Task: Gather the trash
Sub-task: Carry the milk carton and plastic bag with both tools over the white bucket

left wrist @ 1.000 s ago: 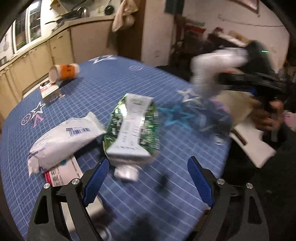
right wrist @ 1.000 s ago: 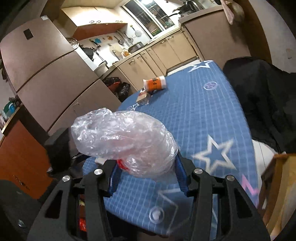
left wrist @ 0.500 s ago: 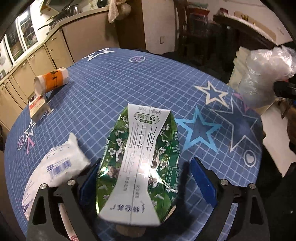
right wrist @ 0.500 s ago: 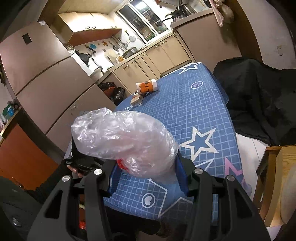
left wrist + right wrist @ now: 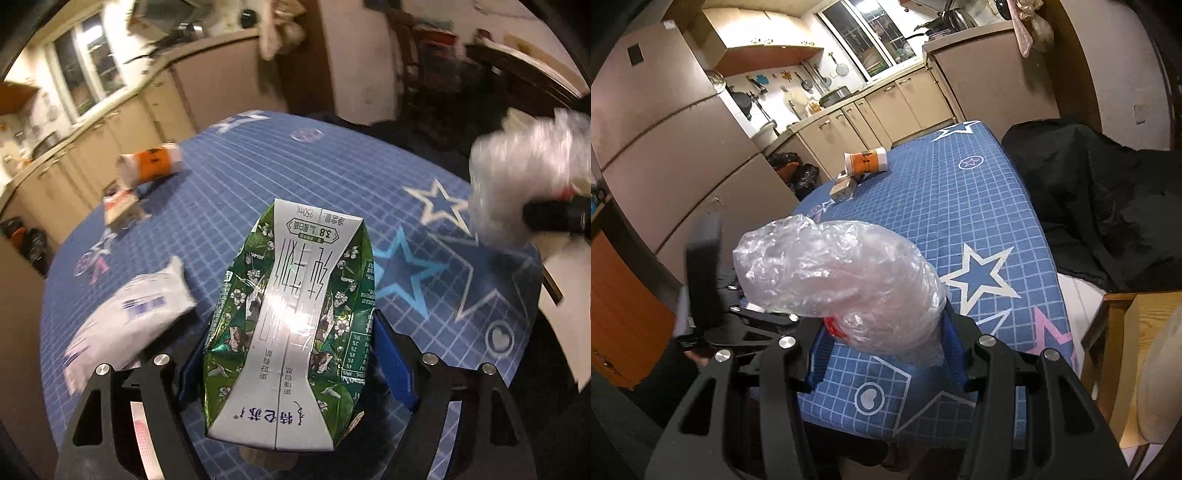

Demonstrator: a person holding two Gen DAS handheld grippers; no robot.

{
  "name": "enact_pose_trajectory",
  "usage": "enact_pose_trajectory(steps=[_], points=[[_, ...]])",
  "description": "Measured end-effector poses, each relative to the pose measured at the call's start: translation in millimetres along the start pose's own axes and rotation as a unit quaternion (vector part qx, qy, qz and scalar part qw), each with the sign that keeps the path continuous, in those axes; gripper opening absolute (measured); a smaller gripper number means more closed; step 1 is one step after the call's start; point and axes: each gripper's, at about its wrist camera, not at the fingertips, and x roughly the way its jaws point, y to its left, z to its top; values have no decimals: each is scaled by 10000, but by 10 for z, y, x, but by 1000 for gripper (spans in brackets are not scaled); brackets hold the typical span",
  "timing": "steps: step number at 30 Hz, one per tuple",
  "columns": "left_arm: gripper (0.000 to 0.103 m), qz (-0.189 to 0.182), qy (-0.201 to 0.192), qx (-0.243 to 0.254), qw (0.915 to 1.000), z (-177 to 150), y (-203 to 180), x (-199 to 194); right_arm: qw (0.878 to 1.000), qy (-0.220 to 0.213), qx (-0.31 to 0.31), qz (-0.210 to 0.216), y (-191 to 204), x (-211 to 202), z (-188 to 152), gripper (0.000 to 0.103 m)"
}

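one blue star-printed tabletop (image 5: 258, 177) is spreading out ahead of both tongs. one flattened green milk carton (image 5: 291, 325) is sitting clamped between the blue pads of the left tongs (image 5: 291, 354), its printed face turned up and its far end pointing away over the tabletop. one crumpled clear plastic bag (image 5: 842, 284) is bulging between the pads of the right tongs (image 5: 882, 343), held above the near edge of the tabletop. one white pouch with a barcode (image 5: 129, 317) is lying to the left of the left tongs, just beside the carton. one orange and white cup (image 5: 151, 166) is lying on its side far ahead and to the left, with one small box (image 5: 118, 210) near it.

half a second back the left tongs were standing wide around the carton; now they are closing narrow on it, and the view is blurring. the bag in the right tongs is looking unchanged. both tongs are pointing forward and tilting down toward the tabletop, the right ones showing at the right edge of the left view.
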Motion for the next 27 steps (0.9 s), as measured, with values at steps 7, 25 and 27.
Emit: enact_pose_trajectory(steps=[7,25,27], points=[[79,754,-201,-801,9937,36,-9,-245,9992,55,-270,-289,170,60,-37,48],[79,1167,-891,-909,9850,537,-461,-684,9878,-920,-504,-1149,96,-806,42,47],[79,1075,-984,-789,9862,663,-614,-695,9854,-1031,-478,-1267,36,-930,53,47]])
